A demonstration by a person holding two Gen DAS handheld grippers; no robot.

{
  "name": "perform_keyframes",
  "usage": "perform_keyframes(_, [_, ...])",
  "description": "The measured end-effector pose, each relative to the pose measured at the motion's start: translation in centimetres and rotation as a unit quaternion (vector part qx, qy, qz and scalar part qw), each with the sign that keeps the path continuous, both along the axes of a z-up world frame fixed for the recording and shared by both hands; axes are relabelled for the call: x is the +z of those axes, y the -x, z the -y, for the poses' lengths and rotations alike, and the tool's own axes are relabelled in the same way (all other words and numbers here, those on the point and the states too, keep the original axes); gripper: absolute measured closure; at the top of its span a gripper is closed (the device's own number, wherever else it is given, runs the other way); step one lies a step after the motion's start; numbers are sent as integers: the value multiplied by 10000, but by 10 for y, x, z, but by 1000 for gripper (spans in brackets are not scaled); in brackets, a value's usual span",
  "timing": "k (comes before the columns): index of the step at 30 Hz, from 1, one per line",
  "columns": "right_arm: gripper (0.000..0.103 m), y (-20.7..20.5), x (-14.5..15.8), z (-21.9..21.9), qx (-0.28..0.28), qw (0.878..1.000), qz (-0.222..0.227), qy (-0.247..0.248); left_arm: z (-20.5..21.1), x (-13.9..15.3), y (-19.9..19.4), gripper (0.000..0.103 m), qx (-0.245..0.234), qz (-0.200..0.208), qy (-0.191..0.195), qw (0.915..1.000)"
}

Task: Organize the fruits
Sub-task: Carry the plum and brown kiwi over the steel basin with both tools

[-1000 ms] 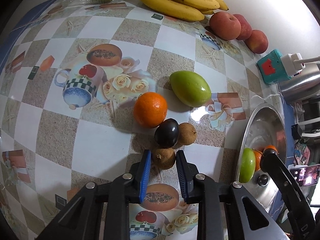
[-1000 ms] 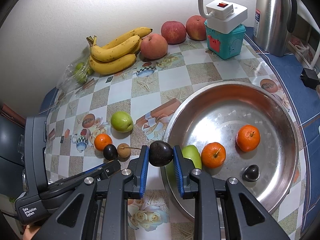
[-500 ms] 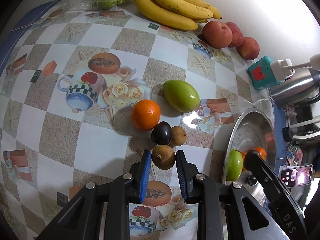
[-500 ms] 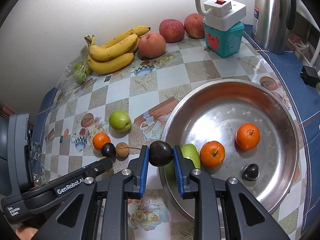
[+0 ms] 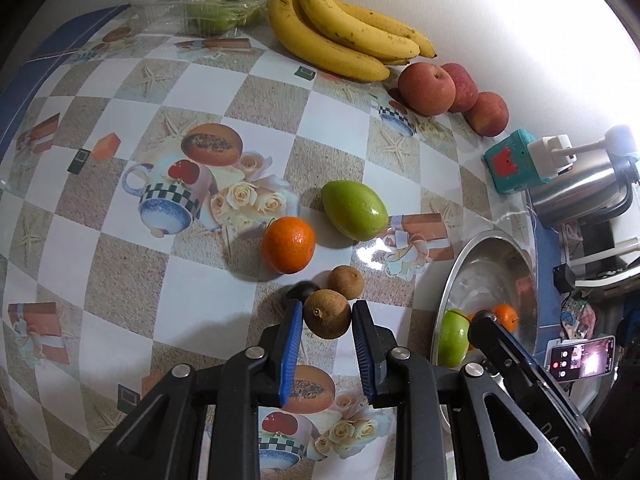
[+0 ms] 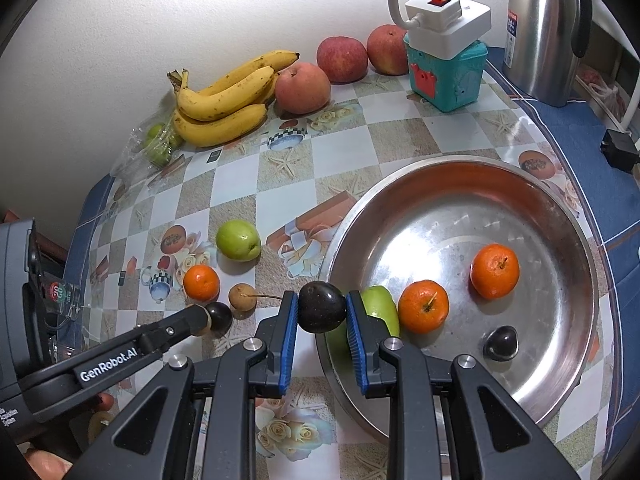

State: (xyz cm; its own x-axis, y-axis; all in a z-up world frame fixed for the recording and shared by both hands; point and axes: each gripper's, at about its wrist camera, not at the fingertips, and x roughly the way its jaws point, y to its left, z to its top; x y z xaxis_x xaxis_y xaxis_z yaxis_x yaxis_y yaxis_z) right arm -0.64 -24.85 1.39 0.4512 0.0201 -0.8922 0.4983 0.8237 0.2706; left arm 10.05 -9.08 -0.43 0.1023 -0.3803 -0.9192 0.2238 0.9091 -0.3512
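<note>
My left gripper (image 5: pixel 326 316) is shut on a small brown round fruit (image 5: pixel 327 314), held a little above the tablecloth. Just behind it lie a dark plum (image 5: pixel 301 289) and a second brown fruit (image 5: pixel 346 281), then an orange (image 5: pixel 289 245) and a green fruit (image 5: pixel 354 210). My right gripper (image 6: pixel 322 312) is shut on another dark plum (image 6: pixel 322 307), hanging over the left rim of the steel bowl (image 6: pixel 460 208). Inside the bowl lie two oranges (image 6: pixel 423 306), a green fruit (image 6: pixel 380 308) and a dark plum (image 6: pixel 501 342).
Along the back wall lie bananas (image 6: pixel 224 100), three red apples (image 6: pixel 303 87) and a bag of green fruit (image 6: pixel 158 140). A teal box with a white power strip (image 6: pixel 448 20) and a steel kettle (image 6: pixel 548 32) stand right of them. A phone (image 5: pixel 580 356) glows beyond the bowl.
My left gripper has risen with the brown fruit between its pads, off the table and away from the dark plum. My right gripper and its plum have kept still.
</note>
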Motion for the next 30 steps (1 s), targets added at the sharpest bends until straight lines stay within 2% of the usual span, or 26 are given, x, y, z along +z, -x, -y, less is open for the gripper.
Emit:
perform_keyframes(7, [78, 8, -3, 13, -245, 9996, -80, 77, 4, 12, 1, 76, -38, 231, 134, 9996])
perform_keyframes(22, [78, 44, -5, 67, -1266, 9912, -281, 279, 42, 30, 21, 76, -701, 730, 403, 9940])
perform_keyframes(30, [78, 55, -6, 83, -1622, 9860, -252, 297, 58, 26, 29, 76, -928, 743, 245, 9926])
